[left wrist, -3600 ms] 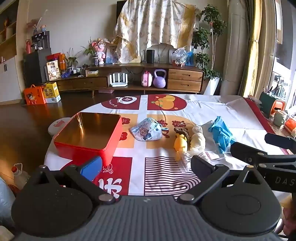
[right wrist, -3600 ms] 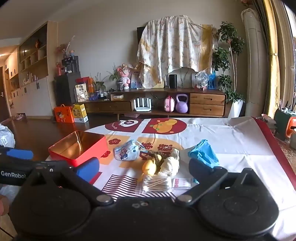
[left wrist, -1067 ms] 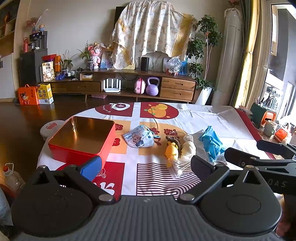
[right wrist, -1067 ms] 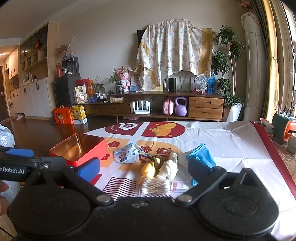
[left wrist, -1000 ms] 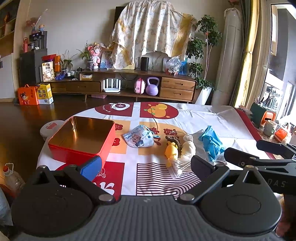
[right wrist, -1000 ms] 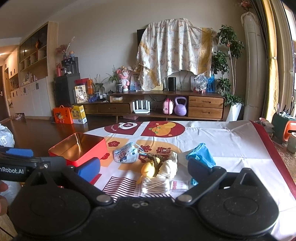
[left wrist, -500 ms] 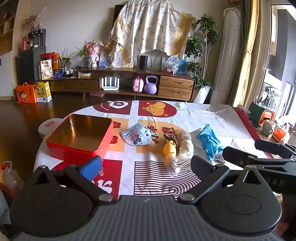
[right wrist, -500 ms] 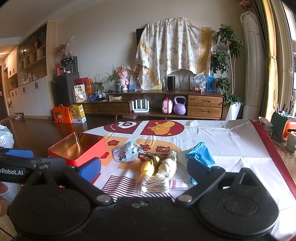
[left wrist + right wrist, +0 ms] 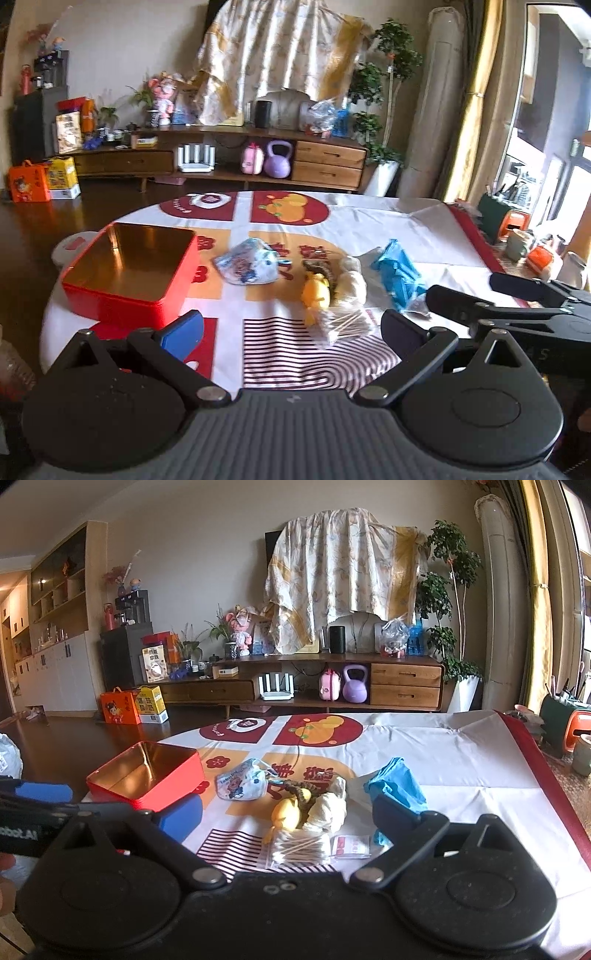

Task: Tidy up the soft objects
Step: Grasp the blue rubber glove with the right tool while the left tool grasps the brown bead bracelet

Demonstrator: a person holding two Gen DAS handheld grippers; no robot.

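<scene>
An open red tin (image 9: 129,273) with a gold inside stands on the table's left; it also shows in the right wrist view (image 9: 147,775). A printed child's face mask (image 9: 247,262) (image 9: 242,784), a yellow plush toy (image 9: 316,291) (image 9: 286,814), a cream plush (image 9: 351,284) (image 9: 327,810), a blue cloth (image 9: 397,275) (image 9: 397,786) and a bag of cotton swabs (image 9: 341,326) (image 9: 299,849) lie mid-table. My left gripper (image 9: 291,330) is open and empty, short of them. My right gripper (image 9: 288,814) is open and empty, near the swabs.
A patterned cloth covers the table (image 9: 424,229). A small white packet (image 9: 351,847) lies beside the swabs. A wooden TV cabinet (image 9: 306,686) stands across the room. Cups and boxes (image 9: 517,240) sit at the right edge.
The left gripper's view has tilted and shifted slightly and is a little blurred; the objects sit lower in its view. The right gripper has eased slightly forward. Nothing on the table moved.
</scene>
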